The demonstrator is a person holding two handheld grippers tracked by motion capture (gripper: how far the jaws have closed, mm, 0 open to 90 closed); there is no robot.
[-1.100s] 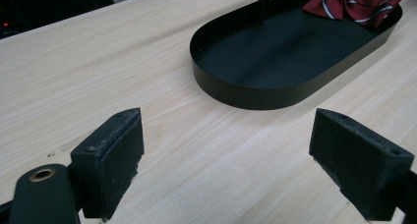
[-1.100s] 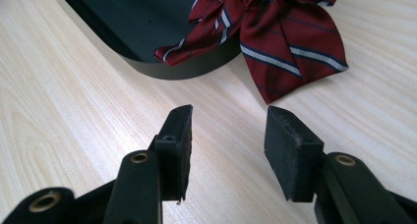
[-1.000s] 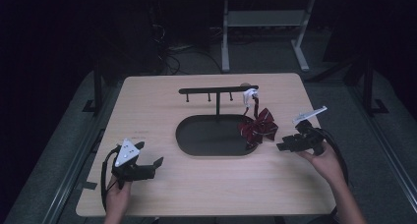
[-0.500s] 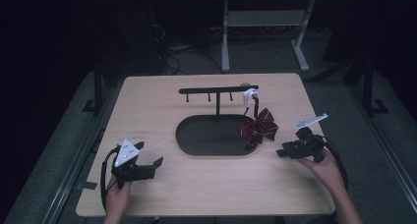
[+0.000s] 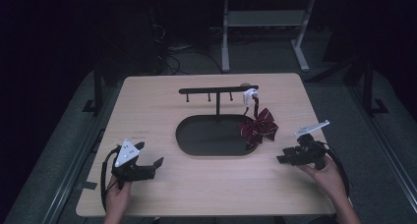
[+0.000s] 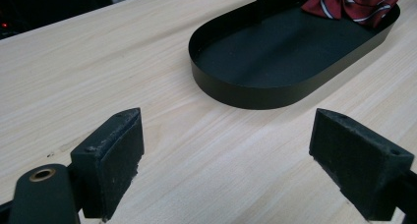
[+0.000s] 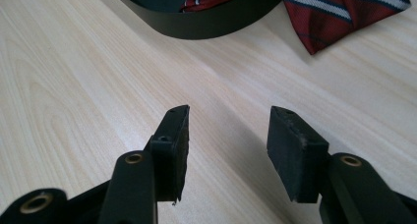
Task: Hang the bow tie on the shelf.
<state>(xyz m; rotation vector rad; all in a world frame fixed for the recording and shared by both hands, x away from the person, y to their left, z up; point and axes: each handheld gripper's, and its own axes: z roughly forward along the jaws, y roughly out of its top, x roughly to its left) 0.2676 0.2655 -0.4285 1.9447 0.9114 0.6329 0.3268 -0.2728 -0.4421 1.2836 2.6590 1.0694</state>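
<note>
Bow tie (image 5: 259,128) hung from stand (image 5: 218,91), draped over tray (image 5: 196,145) rim. Left tongs (image 5: 156,163) wide, right tongs (image 5: 281,159) narrower, both empty. Snagging it could topple the stand.

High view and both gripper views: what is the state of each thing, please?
Left gripper: open, empty, low over the table.
Right gripper: open, empty.
Striped bow tie: hanging from the stand's bar, draped over the tray rim.
Black stand: upright in its oval tray.
</note>
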